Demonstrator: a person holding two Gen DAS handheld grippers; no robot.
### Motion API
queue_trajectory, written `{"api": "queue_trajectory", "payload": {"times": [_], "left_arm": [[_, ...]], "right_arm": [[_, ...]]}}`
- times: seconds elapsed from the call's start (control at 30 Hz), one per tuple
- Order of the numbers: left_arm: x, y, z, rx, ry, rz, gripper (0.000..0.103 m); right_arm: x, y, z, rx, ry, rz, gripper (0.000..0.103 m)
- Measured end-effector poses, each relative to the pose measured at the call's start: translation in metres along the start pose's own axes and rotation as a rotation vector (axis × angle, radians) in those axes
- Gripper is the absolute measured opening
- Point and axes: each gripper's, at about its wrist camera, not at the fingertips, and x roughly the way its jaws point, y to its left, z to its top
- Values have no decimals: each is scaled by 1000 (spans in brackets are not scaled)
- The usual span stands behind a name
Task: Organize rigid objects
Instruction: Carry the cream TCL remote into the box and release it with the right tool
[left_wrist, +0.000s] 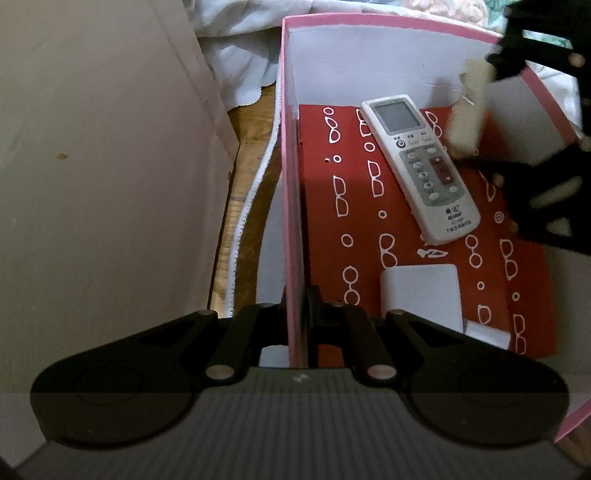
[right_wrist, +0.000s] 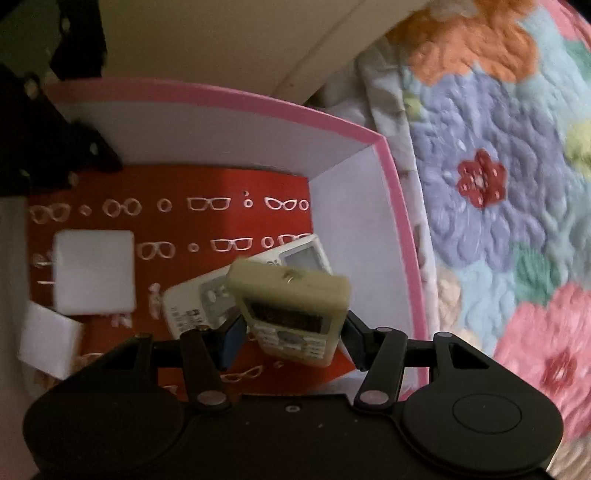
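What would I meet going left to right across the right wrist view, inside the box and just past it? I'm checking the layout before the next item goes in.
White square block → white remote lying on the red liner → yellowed remote between the right gripper's fingers → pink box wall → floral quilt.

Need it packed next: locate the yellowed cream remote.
The yellowed cream remote sits between the right gripper's fingers, over the white remote inside the pink-rimmed box.
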Motion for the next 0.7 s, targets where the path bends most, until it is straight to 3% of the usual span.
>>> {"api": "queue_trajectory", "payload": {"times": [0.3,0.33,0.4,0.53,0.7], "left_arm": [[0,4,0,-12,0,-10,6],[-1,3,0,-12,0,-11,6],[-1,3,0,-10,-2,-11,6],[-3,-2,-2,19,-28,9,6],[-6,-4,-3,24,-36,22,6]], "right_arm": [[34,-17,6,38,80,12,58],[36,-17,2,47,76,6,63],[33,-16,-6,99,41,-10,75],[-3,-35,-33,395,-98,15,75],[-67,-59,-79,703,-308,132,76]]}}
